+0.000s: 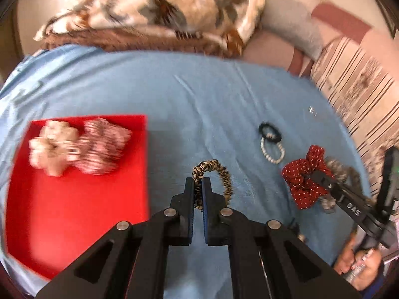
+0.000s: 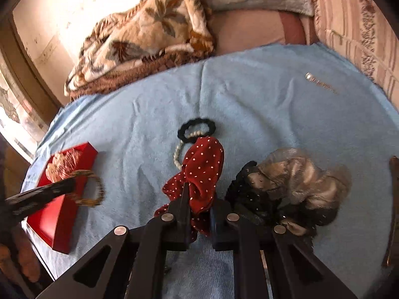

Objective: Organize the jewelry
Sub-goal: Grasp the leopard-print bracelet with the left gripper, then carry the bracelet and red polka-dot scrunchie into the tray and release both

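Pinching leopard scrunchie [image 1: 212,174] in left gripper [image 1: 198,194], jaws clamped on its band, loop hanging just right of red tray [image 1: 74,211] holding two pale scrunchies [image 1: 77,147]. Clamping red dotted scrunchie [image 2: 199,172] in right gripper [image 2: 199,214], beside grey scrunchie [image 2: 299,174]. Lying on blue cloth [image 1: 199,99]: black tie [image 1: 270,132] overlapping pearl bracelet [image 1: 271,150].

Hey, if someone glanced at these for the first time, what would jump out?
Probably the bright red tray on the blue cloth, with two pale scrunchies in it. Next, the left gripper pinching a leopard scrunchie beside the tray, and the right gripper gripping a red dotted scrunchie.
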A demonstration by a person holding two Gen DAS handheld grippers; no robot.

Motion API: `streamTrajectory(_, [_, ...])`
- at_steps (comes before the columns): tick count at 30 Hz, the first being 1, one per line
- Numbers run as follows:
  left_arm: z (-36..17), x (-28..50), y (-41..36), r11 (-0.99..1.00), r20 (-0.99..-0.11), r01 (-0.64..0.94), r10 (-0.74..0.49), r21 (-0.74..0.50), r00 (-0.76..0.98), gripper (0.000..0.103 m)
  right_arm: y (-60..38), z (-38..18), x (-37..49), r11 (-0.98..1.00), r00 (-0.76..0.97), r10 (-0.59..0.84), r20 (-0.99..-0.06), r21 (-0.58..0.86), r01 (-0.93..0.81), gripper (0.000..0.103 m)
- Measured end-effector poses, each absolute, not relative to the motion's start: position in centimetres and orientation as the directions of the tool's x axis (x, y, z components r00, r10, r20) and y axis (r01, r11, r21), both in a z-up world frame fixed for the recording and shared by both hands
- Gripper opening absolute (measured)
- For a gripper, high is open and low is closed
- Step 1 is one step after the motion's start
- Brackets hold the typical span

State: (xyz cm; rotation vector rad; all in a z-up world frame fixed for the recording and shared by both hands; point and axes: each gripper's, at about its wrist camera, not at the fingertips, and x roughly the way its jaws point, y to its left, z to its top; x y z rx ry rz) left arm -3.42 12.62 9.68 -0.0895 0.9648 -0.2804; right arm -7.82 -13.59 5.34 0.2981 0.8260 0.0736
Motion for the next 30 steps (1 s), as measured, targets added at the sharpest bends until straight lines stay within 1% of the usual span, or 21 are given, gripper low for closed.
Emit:
streamTrajectory(3, [11.7,-5.1,16.7,0.962,-0.765,0.163,-0.272,-0.218,0.583,0.006,-12.7,7.3,-9.1,0.936,0.703,0.234,-0.672,0.351,0.024,0.012])
streamTrajectory(5, [12.4,-6.0,19.8,0.974,-0.753,0.114,-0.222,-0.194,0.620,0.006,-11.0,8.7,-9.6,0.937,0.713,0.250,-0.656,0.350,-0.007,0.012])
streamTrajectory(8, [12.1,-6.6,23.4,0.984,-0.756,0.035,-0.155,-0.172,0.636,0.006,-7.5,10.0,-9.7,0.932,0.695,0.302,-0.652,0.355,-0.072,0.012])
streamTrajectory(12, [9.9,-6.9,29.0,0.976,-0.784,-0.097,-0.095,-0.195,0.613,0.006,-0.8,9.7,-8.8,0.905,0.610,0.410,-0.678,0.384,-0.181,0.012])
streamTrajectory(16, [8.6,-7.7,32.3,0.970,-0.795,-0.151,-0.061,-0.189,0.604,0.006,5.3,8.1,-7.9,0.879,0.519,0.476,-0.710,0.403,-0.254,0.012])
streamTrajectory(21, [7.5,-8.7,34.7,0.968,-0.793,-0.197,-0.004,-0.156,0.609,0.006,11.4,5.9,-7.4,0.879,0.444,0.470,-0.763,0.359,-0.314,0.012])
streamTrajectory(24, [6.9,-8.8,35.4,0.964,-0.780,-0.205,-0.005,-0.171,0.625,0.006,13.8,4.2,-7.2,0.893,0.416,0.428,-0.802,0.303,-0.334,0.013])
streamTrajectory(25, [6.8,-8.9,35.5,0.962,-0.775,-0.203,-0.013,-0.182,0.632,0.010,14.2,3.9,-7.2,0.896,0.410,0.417,-0.811,0.290,-0.337,0.013])
streamTrajectory(26, [6.7,-9.0,35.6,0.960,-0.767,-0.198,-0.026,-0.197,0.641,0.011,14.6,3.5,-7.2,0.900,0.403,0.404,-0.821,0.277,-0.338,0.014])
streamTrajectory(27, [6.7,-9.1,35.7,0.958,-0.759,-0.196,-0.033,-0.209,0.650,0.015,14.6,3.3,-7.2,0.903,0.404,0.394,-0.825,0.267,-0.337,0.015])
streamTrajectory(28, [6.7,-9.2,35.8,0.957,-0.751,-0.196,-0.034,-0.216,0.659,0.025,14.6,3.2,-7.2,0.906,0.407,0.388,-0.827,0.259,-0.336,0.015])
streamTrajectory(29, [6.8,-9.4,35.9,0.955,-0.742,-0.196,-0.035,-0.222,0.669,0.032,14.6,3.3,-7.2,0.906,0.408,0.384,-0.828,0.254,-0.337,0.015])
streamTrajectory(30, [7.1,-9.7,36.1,0.951,-0.723,-0.192,-0.044,-0.241,0.690,0.042,14.6,3.5,-7.3,0.905,0.409,0.386,-0.827,0.253,-0.342,0.020])
